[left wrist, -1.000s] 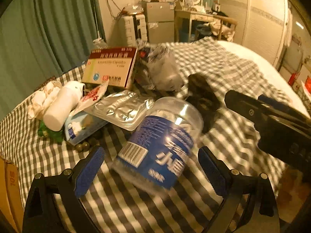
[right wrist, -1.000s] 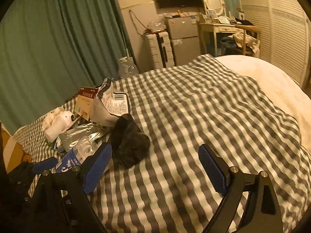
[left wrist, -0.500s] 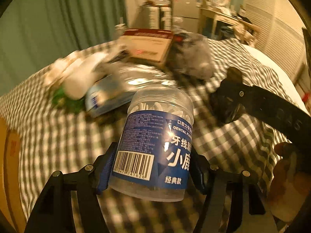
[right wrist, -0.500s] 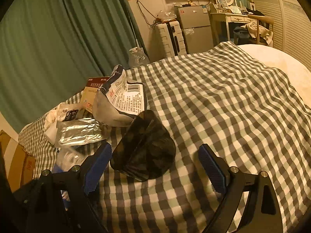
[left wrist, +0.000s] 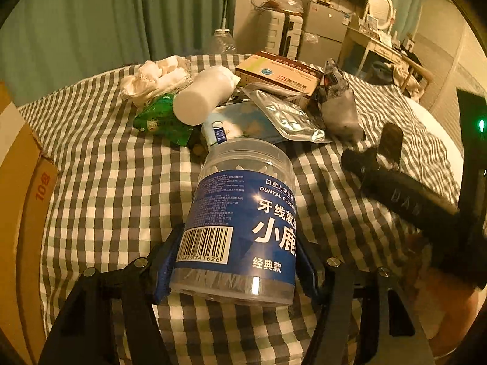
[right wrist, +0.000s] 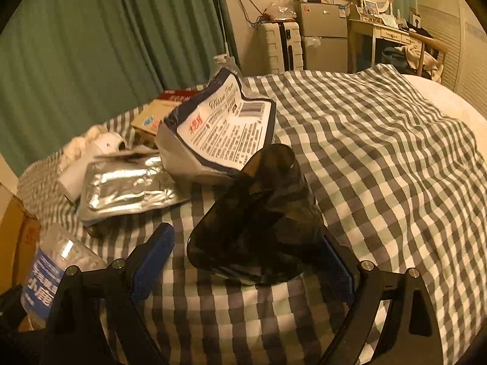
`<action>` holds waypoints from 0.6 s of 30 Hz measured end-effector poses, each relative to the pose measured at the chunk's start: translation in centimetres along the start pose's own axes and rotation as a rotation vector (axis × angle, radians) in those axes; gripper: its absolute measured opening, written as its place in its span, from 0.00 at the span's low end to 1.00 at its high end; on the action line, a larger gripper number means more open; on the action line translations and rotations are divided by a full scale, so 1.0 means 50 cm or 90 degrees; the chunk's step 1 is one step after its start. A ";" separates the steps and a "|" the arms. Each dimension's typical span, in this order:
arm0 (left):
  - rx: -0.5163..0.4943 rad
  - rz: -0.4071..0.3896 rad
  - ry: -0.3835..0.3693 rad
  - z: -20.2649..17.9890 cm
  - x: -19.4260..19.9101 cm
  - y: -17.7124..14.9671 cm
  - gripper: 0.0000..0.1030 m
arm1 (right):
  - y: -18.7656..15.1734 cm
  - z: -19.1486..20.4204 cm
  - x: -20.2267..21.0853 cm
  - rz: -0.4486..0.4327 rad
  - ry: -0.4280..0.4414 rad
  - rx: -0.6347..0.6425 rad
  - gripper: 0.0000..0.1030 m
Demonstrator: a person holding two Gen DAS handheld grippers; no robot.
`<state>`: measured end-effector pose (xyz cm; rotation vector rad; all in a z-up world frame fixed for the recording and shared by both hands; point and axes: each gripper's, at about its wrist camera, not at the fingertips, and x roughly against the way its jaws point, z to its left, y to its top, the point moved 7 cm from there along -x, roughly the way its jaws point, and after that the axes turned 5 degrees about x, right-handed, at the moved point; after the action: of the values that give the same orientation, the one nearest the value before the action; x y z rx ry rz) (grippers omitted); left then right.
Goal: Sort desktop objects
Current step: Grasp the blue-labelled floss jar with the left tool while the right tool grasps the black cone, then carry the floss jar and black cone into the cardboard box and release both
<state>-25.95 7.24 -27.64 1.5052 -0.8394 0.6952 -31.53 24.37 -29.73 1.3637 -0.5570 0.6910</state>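
My left gripper (left wrist: 240,261) is shut on a clear dental floss jar (left wrist: 243,216) with a blue label, held above the checked cloth (left wrist: 106,182). The jar also shows at the lower left of the right wrist view (right wrist: 57,267). My right gripper (right wrist: 246,258) is open around a dark hair claw clip (right wrist: 261,222) that lies on the cloth; its right pad is close to the clip, the left pad stands apart. The clip's tip shows in the left wrist view (left wrist: 391,143) beyond the right gripper's arm.
A pile lies behind: a white bottle (left wrist: 202,99), green packet (left wrist: 161,121), crumpled tissues (left wrist: 155,76), medicine box (left wrist: 280,71), foil pouch (right wrist: 127,188), tissue pack (right wrist: 219,133). A cardboard box (left wrist: 21,197) stands at the left edge.
My left gripper closed on the floss jar and lifted it off the cloth. My right gripper moved forward until the claw clip sits between its fingers, which have narrowed.
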 end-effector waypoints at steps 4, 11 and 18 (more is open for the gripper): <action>-0.001 0.006 -0.002 -0.007 -0.004 0.002 0.65 | 0.000 -0.015 0.003 0.002 0.022 -0.022 0.68; -0.007 -0.004 0.002 0.002 0.031 0.012 0.63 | -0.007 -0.018 0.027 0.001 0.022 -0.034 0.68; -0.006 -0.026 -0.013 0.010 0.108 0.022 0.61 | -0.028 0.002 0.083 0.010 0.019 -0.023 0.68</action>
<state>-23.88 6.13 -22.66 1.5197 -0.8242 0.6464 -27.66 24.65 -27.71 1.3151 -0.5546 0.7100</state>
